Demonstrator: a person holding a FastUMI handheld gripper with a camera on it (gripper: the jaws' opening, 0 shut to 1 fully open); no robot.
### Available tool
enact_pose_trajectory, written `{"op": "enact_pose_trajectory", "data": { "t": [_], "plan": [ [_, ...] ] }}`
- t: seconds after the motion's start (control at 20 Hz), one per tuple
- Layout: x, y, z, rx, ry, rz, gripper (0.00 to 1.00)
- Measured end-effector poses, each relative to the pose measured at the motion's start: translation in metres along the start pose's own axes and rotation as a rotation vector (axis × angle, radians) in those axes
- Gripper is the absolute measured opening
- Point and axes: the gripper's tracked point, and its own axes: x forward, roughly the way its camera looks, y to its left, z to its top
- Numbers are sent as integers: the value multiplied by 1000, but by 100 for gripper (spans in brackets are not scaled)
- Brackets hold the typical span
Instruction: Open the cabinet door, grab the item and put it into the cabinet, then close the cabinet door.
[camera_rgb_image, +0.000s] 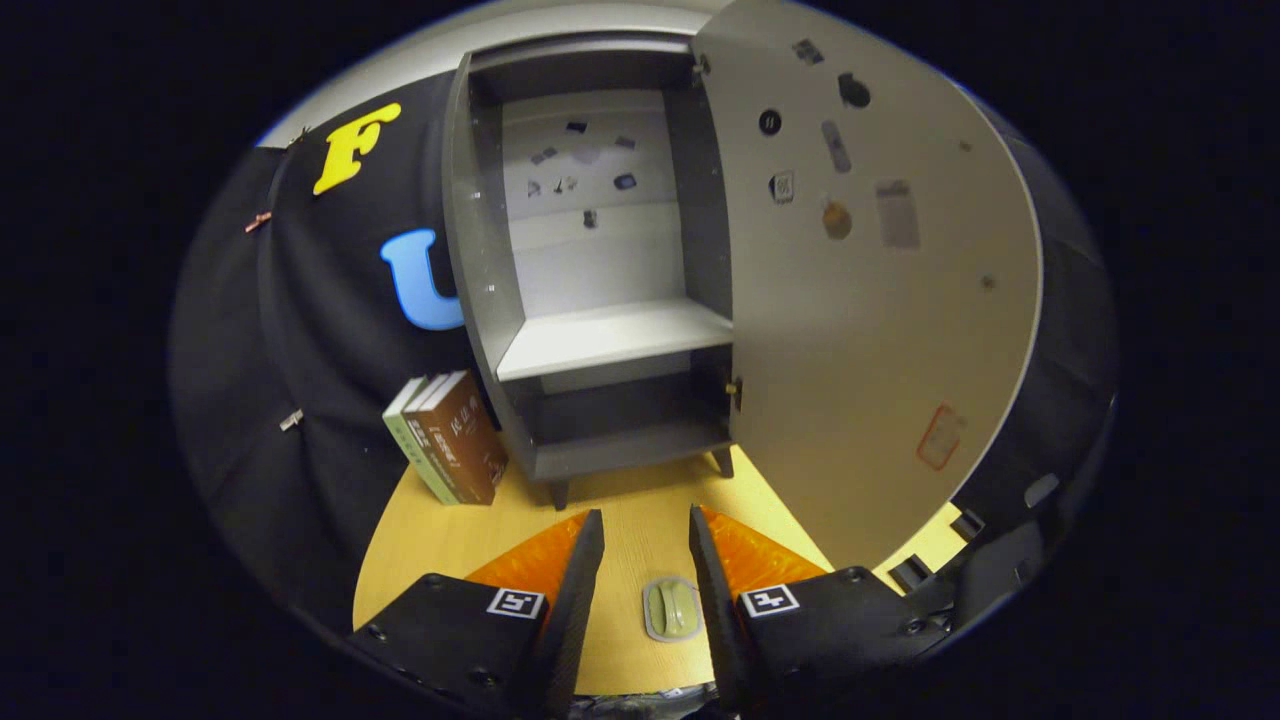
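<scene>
Gripper: the gripper (646, 545) hangs above the table with its fingers spread and nothing held; neither finger touches anything.
Item: a small pale-green oval object (672, 608) lies flat on the yellow table (640, 510), between the two fingers and nearer the right one. What it is exactly is too small to tell.
Grasp risk: the item is low and flat, so in my judgement the fingers could close above it or skid it across the smooth tabletop. Because it sits off-centre, the right finger may reach it first and push it sideways.
Books: a few books (448, 440) lean by the cabinet's left foot, ahead and left of the fingers, apart from the likely path.
Cabinet: the grey cabinet (600, 300) stands just beyond the fingers, its middle shelf (615, 338) bare and a lower bay beneath.
Door: the door (870, 300) is swung wide, ahead and right of the fingers, reaching close to the gripper's right side.
Door risk: lifting the item toward the shelf on a rightward line could knock the door's edge, swinging it or jarring the item loose.
</scene>
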Motion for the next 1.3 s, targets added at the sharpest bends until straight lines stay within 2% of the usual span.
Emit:
{"op": "enact_pose_trajectory", "data": {
  "t": [0.5,0.9,1.3],
  "plan": [
    [93,-16,-126,-27,359,86,53],
    [132,-29,-218,-21,557,56,53],
    [151,-37,-262,-54,666,27,53]
  ]
}}
